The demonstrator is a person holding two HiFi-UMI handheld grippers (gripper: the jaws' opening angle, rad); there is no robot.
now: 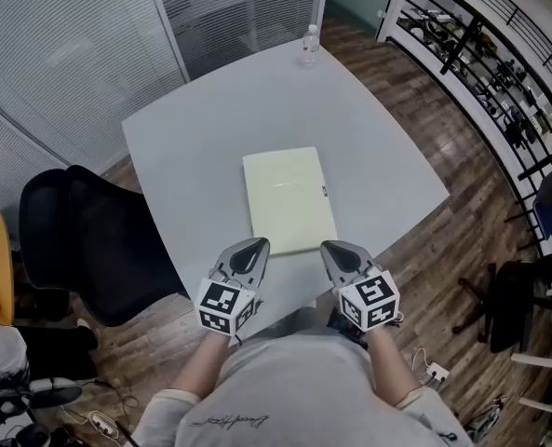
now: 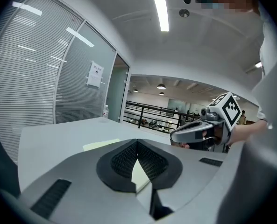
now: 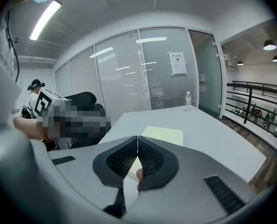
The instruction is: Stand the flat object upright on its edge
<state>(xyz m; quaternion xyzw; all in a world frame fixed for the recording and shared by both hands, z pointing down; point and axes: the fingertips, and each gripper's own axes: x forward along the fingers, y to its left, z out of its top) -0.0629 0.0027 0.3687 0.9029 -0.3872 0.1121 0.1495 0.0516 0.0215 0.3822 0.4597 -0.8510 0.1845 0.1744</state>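
your left gripper and right gripper, both clenched empty, flank the near edge of the flat pale yellow rectangular book.

Bottle at far corner of table, black chair beside

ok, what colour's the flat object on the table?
The flat object is pale yellow; it shows best in the head view.

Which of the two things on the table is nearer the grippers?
The pale yellow book, lying flat on the near half of the table; the bottle stands at the far edge.
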